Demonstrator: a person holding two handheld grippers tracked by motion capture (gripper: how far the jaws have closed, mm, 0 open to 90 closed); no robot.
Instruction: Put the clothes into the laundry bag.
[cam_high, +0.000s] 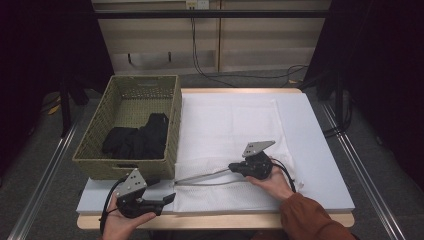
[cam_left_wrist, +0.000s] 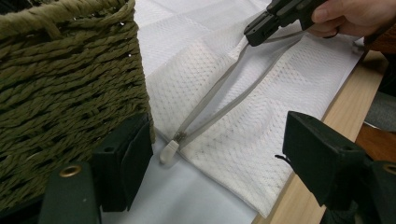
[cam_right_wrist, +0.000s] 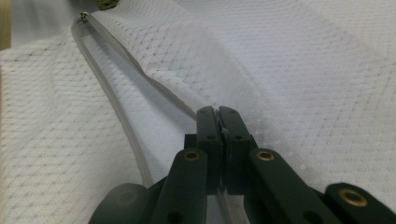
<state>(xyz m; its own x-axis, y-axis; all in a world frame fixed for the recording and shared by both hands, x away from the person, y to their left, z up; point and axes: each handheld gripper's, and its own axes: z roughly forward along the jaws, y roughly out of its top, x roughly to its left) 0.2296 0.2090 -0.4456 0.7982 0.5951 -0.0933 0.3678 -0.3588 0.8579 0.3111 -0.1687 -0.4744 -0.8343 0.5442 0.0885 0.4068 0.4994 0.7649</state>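
Note:
A white mesh laundry bag (cam_high: 230, 125) lies flat on the table, its grey zipper (cam_high: 200, 177) standing apart in a long narrow gap. My right gripper (cam_high: 231, 167) is shut on the upper zipper edge (cam_right_wrist: 154, 84) of the bag, and the jaws (cam_right_wrist: 218, 114) pinch the tape and mesh. The zipper pull (cam_left_wrist: 169, 149) rests at the bag's left corner beside the basket. My left gripper (cam_high: 170, 198) is held open just short of that corner, with nothing between its jaws (cam_left_wrist: 217, 133). In the left gripper view, the right gripper (cam_left_wrist: 254, 33) lifts the zipper edge slightly.
A green woven basket (cam_high: 175, 115) stands at the table's left, touching the bag's edge, with black clothes (cam_high: 137, 140) inside. Its corner (cam_left_wrist: 70, 79) sits close to my left jaw. The wooden table edge (cam_high: 225, 220) runs along the front.

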